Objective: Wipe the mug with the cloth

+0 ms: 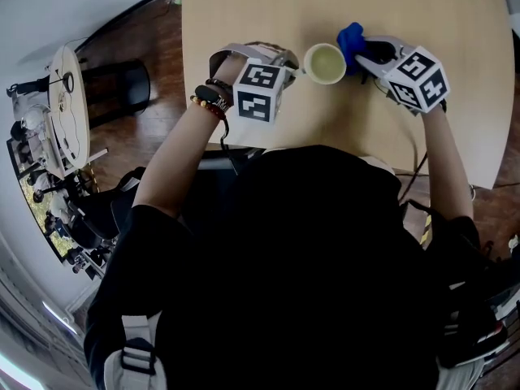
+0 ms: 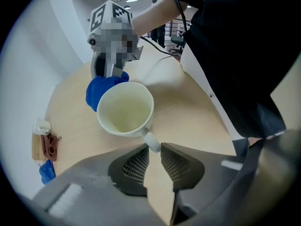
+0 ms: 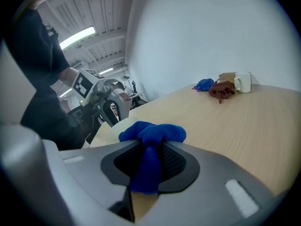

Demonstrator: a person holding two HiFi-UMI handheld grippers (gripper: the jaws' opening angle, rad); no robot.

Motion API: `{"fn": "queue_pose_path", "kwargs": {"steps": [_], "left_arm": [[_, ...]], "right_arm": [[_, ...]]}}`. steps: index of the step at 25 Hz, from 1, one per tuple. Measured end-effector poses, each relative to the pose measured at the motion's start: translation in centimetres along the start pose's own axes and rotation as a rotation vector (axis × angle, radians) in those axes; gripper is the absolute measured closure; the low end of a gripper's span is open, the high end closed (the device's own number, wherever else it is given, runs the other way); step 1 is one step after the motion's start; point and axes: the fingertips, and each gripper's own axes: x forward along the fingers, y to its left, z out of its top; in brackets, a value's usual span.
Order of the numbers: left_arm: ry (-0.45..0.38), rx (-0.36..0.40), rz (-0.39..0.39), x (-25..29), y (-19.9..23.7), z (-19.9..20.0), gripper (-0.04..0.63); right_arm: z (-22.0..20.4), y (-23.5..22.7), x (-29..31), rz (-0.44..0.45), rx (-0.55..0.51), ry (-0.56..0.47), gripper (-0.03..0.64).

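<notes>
- L gripper [image 2: 153, 150] is clamped on the handle [image 2: 151, 141] of the cream mug [image 2: 126, 108], pinched betw. the jaw tips.
- Mug is stood upright on the wooden table [image 1: 268, 6], betw. both grippers.
- Blue cloth [image 3: 151, 140] is held at the mug's R side, apparently touching.
- R gripper [image 3: 149, 166] is shut tight on the bunched cloth.

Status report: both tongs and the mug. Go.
Left tongs clamped on mug handle. Right tongs shut on cloth, pressed to mug's side. Nothing blocking.

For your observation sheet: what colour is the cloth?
The cloth is bright blue, clearest in the right gripper view.
</notes>
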Motion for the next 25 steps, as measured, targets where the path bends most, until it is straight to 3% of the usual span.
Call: {"fn": "queue_pose_path", "kwargs": {"steps": [9,15,19,25], "left_arm": [[0.030,0.100,0.013,-0.1,3.2,-0.4,0.515],[-0.030,-0.012,0.120,0.0,6.3,1.5,0.527],[-0.053,-0.042,0.167,0.2,7.0,2.2,0.522],[-0.078,-0.071,0.185,0.4,6.4,1.6,0.523]], "right_arm": [[0.5,-0.3,-0.1,0.118,0.023,0.031,0.520],[-2.4,-0.1,1.6,0.109,-0.050,0.163,0.520],[-3.5,0.1,2.5,0.084,-0.073,0.214,0.520],[-0.2,1.7,0.8,0.168,0.018,0.073,0.520]]}}
